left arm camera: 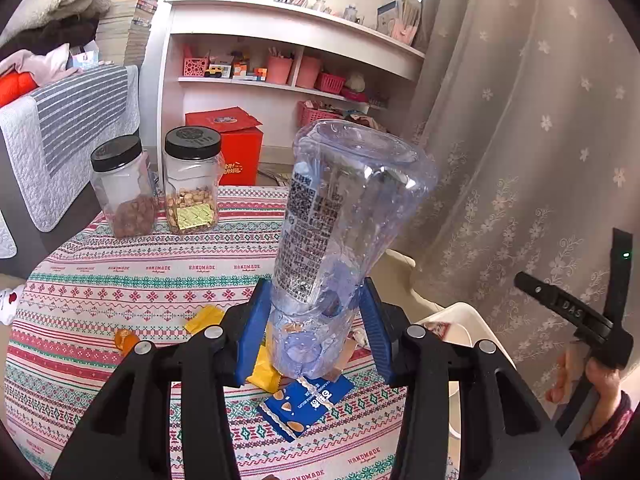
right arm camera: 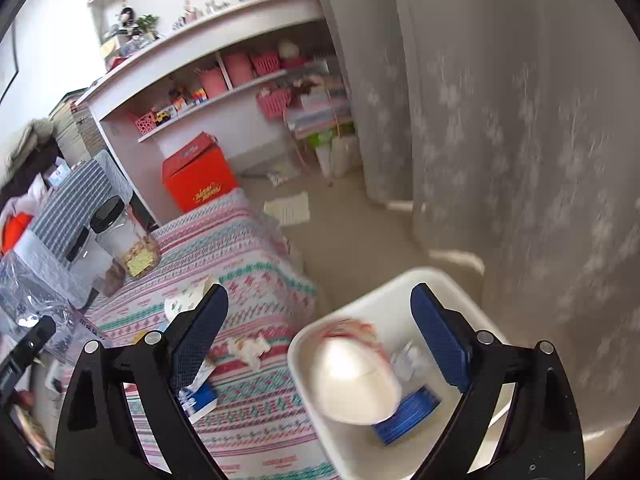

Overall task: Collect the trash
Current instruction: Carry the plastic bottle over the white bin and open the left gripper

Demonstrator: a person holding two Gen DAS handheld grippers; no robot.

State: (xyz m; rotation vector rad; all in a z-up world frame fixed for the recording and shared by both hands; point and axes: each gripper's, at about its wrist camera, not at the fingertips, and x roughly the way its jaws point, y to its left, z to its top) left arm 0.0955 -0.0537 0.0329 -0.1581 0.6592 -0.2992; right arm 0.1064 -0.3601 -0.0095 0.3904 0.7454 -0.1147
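Left claw (left arm camera: 316,332): clenched on a clear bottle (left arm camera: 340,216), pads pressing its lower part, bottle leaning forward and to the right above the table (left arm camera: 120,292). Under the claw, more trash on the cloth: yellow wrapper (left arm camera: 264,372), blue wrapper (left arm camera: 304,400), orange scrap (left arm camera: 126,340). Far ahead to the left, two jars (left arm camera: 160,188), not trash by the look. To the right of the claw, the white bin (left arm camera: 460,320) just past the table edge.

Right claw (right arm camera: 320,336): released, jaws wide, holding nothing. Directly below it the bin (right arm camera: 360,460), with a pale cup (right arm camera: 356,380) and a blue packet (right arm camera: 404,412) inside, blurred. To its left, crumpled paper (right arm camera: 248,348) on the table.

Risks, as judgement: thin plastic may buckle and slip from the pads; tall tilted bottle may hit the bin rim; may collide with the right claw, hovering over the same bin.
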